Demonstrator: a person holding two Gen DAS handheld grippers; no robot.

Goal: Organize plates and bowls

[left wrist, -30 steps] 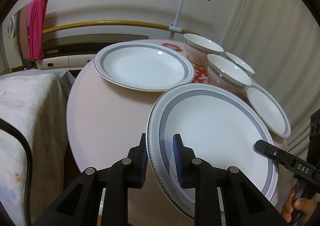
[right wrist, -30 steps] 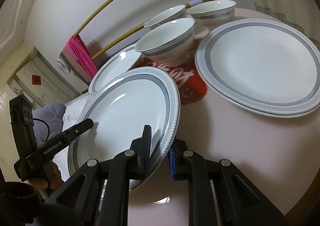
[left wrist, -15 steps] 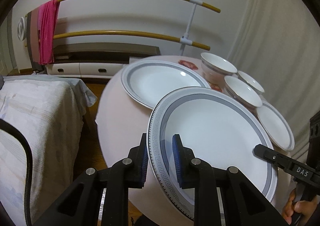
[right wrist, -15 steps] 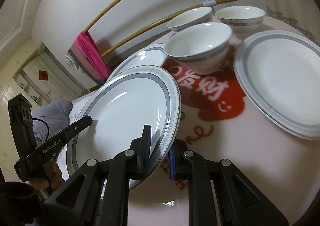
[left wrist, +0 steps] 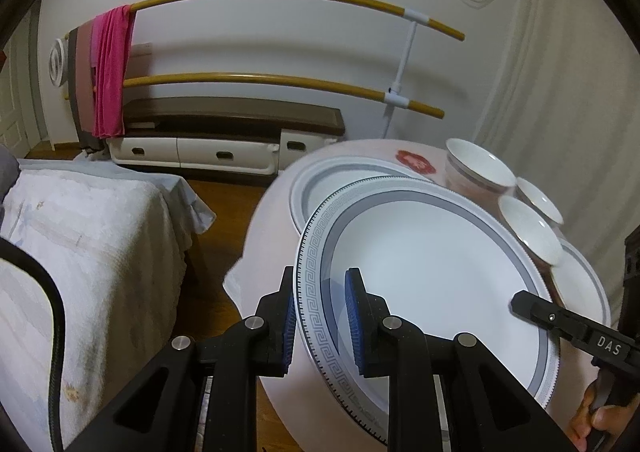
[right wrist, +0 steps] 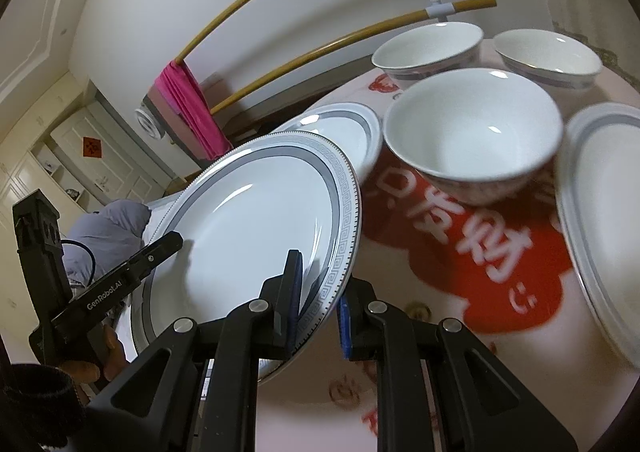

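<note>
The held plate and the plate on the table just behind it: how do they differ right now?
The held plate is clamped at opposite rim edges by the left gripper and right gripper, off the table; the plate behind lies flat on the table, ungripped. The held plate's rim shows a Greek-key pattern; none is visible on the plate behind, though it is blurred. The held plate partly hides the plate behind. Both are white with a grey band.

The lifted plate (left wrist: 432, 284) hangs over a second plate (right wrist: 344, 124) on the bench (right wrist: 400, 332). Three bowls (right wrist: 472, 136) crowd the far side, with another plate (right wrist: 600, 220) just beside them. Bare bench lies near, over the red decal (right wrist: 460, 252). A bed (left wrist: 80, 252) borders the left.
</note>
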